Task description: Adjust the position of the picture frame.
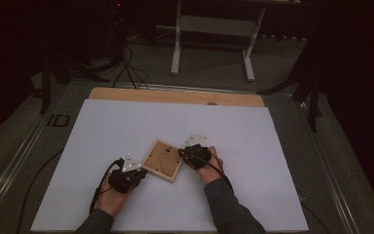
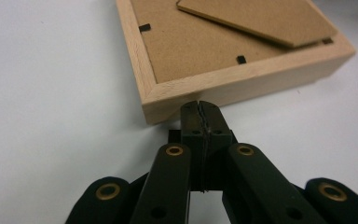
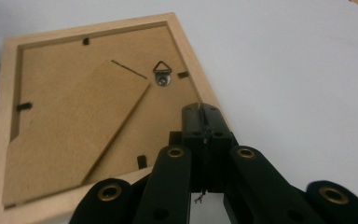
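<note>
A light wooden picture frame (image 1: 162, 160) lies face down on the white table, its brown backing board up. In the right gripper view the frame (image 3: 98, 112) shows a fold-out stand, a metal hanger and small black tabs. My left gripper (image 1: 135, 171) is at the frame's lower-left side; its jaws are shut with nothing between them. In its own view the tips (image 2: 200, 108) touch or nearly touch the frame's wooden edge (image 2: 242, 84). My right gripper (image 1: 184, 152) is at the frame's right corner, also shut and empty. In its view the tips (image 3: 200, 112) hang over the frame's inner edge.
A white sheet (image 1: 253, 146) covers the table, with a strip of wood (image 1: 175, 95) bare along its far edge. Beyond it stands a white table frame (image 1: 214, 34) on a dark floor. Cables (image 1: 126, 68) trail on the floor at the back left.
</note>
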